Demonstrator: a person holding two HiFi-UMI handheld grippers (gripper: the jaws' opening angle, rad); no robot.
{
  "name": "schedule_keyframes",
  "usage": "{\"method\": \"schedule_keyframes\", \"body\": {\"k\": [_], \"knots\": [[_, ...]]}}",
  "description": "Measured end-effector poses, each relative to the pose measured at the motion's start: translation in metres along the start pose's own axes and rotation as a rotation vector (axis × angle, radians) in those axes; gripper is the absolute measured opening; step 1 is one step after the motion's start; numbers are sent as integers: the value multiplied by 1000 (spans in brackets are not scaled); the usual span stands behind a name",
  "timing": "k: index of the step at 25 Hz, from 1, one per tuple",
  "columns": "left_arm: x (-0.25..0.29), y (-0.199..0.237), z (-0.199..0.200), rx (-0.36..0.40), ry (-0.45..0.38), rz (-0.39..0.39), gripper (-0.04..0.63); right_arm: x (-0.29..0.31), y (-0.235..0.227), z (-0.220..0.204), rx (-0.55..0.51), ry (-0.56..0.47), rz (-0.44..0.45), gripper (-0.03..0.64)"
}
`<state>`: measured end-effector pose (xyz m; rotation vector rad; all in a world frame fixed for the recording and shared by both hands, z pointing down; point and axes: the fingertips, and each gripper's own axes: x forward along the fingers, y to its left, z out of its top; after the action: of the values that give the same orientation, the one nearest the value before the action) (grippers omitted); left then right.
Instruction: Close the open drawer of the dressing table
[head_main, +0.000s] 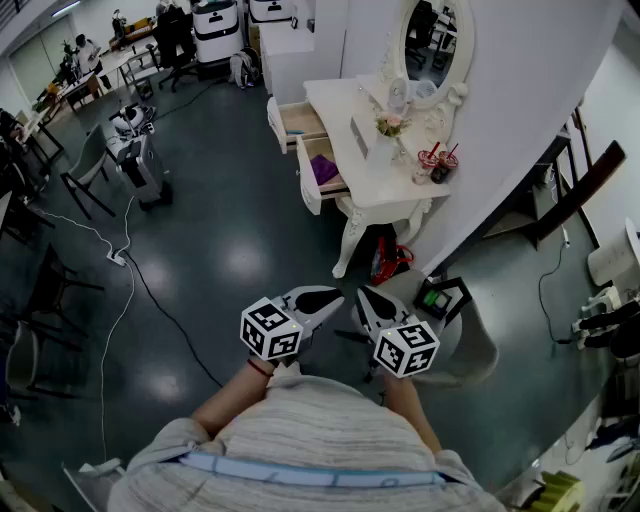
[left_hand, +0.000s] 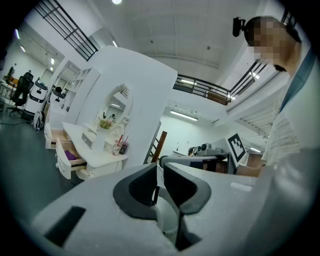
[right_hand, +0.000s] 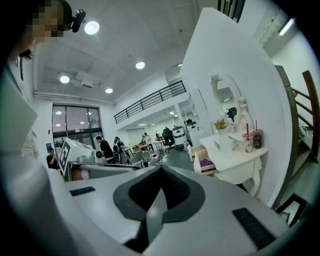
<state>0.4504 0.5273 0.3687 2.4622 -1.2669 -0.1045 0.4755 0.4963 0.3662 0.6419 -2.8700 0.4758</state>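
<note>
A white dressing table (head_main: 372, 178) is standing against a white wall, well ahead of the person and well apart from both grippers. Two of its drawers are hanging open on the side facing the room. The nearer open drawer (head_main: 306, 180) is showing a purple item (head_main: 325, 168) inside. The farther open drawer (head_main: 300, 120) is sitting just beyond it, pulled out about as far. On the tabletop, a small bunch of flowers (head_main: 389, 124) is standing near the middle. Two cups with red straws (head_main: 436, 160) are sitting at the near end, by the wall. An oval mirror (head_main: 436, 40) in an ornate white frame is rising behind the tabletop. Something red (head_main: 390, 260) is lying on the floor under the table, beside its curved leg.

The person, in a striped top, is holding both grippers close to the body, side by side, with their tips pointing toward the table. The left gripper (head_main: 333, 298) is carrying nothing: its jaws are standing a narrow gap apart with only air between them. The right gripper (head_main: 366, 294) is also carrying nothing, and its jaws are pressing together at the tips. Each gripper is bearing a cube with square markers.

The floor is dark and glossy. A black cable (head_main: 165, 315) is trailing across it to the left.
</note>
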Motion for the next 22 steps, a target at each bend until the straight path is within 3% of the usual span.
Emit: {"method": "schedule_keyframes", "body": {"k": [22], "knots": [[0, 9, 2, -8, -15, 17, 51, 8, 2, 4, 3, -9, 28, 9]]}}
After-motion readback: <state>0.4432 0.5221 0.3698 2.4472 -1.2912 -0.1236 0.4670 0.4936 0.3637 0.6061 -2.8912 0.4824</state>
